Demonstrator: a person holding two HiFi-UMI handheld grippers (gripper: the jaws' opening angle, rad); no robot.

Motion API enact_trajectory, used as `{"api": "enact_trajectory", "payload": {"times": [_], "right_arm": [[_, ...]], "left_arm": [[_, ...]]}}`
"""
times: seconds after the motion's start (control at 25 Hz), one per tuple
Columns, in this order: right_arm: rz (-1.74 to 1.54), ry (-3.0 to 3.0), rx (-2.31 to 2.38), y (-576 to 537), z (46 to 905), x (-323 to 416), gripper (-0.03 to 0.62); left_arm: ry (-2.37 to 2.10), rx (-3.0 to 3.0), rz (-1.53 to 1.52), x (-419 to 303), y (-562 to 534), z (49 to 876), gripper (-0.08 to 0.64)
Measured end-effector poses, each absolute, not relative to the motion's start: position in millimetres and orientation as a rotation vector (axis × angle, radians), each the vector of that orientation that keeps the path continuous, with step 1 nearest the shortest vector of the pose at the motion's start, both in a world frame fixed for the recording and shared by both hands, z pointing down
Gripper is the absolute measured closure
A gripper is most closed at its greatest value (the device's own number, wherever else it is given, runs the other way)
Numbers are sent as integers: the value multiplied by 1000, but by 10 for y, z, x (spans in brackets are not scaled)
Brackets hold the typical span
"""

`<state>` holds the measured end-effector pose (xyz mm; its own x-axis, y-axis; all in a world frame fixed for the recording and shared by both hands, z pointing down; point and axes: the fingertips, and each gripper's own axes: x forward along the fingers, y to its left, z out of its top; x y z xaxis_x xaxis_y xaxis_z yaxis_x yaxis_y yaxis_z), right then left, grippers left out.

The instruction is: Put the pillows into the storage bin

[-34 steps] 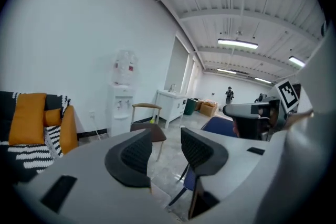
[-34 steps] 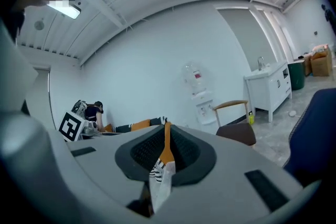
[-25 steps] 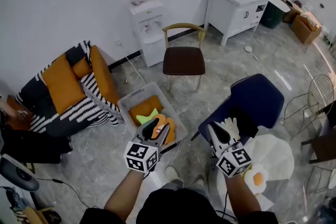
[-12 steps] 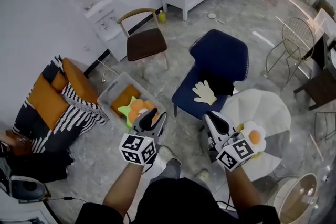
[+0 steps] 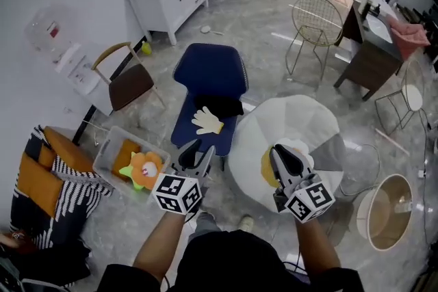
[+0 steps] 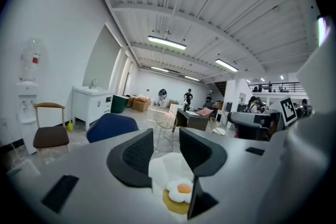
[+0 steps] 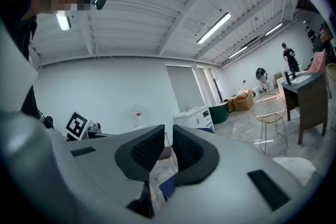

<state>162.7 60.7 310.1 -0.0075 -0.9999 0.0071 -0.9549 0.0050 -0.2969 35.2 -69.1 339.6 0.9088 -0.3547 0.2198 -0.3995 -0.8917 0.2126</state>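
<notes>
Grey marble floor point(image 5: 267, 51). Around blue chair point(image 5: 209, 75): storage bin point(image 5: 102, 152) to lower left, wooden chair point(image 5: 130, 82) left, white cabinet point(image 5: 164, 0) upper left, wire chair point(image 5: 316, 20) upper right, white pouf point(image 5: 294, 126) lower right.

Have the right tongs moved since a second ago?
Yes. The right tongs were over the dark blue chair; now they hover right of it, above the round white cushion.
</notes>
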Motion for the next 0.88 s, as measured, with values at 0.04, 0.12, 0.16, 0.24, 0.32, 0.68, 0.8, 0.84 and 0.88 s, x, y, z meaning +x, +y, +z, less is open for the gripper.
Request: {"api": "enact_trajectory", "payload": {"times": [0.04, 0.12, 0.16, 0.24, 0.32, 0.68, 0.8, 0.84, 0.88], "right_arm": [[-315, 2038, -2084, 775, 3101, 1730, 541], [-307, 1972, -2132, 1076, 3115, 1905, 541], [-306, 1938, -2153, 1218, 3134, 1982, 541], [-312, 1864, -2196, 1491, 3204, 2129, 541], [-319, 1795, -2236, 1721, 3272, 2262, 541], [-355, 1549, -2391, 2414, 3542, 2639, 541], [-403, 1465, -2435, 2550, 3684, 2716, 541], [-417, 1439, -2448, 2571, 3729, 2737, 541], [-427, 1416, -2460, 2576, 3764, 2760, 541]], "left_arm": [[-529, 2828, 256, 483, -564, 3389, 390], [-462, 2849, 254, 697, -332, 3365, 390], [-431, 2862, 251, 786, -225, 3349, 390], [-372, 2891, 251, 941, -38, 3323, 390], [-317, 2912, 265, 1078, 99, 3322, 390], [-63, 2948, 342, 1582, 597, 3498, 388], [20, 2923, 388, 1713, 673, 3652, 388], [40, 2911, 399, 1752, 670, 3706, 388], [57, 2900, 410, 1798, 651, 3761, 388]]}}
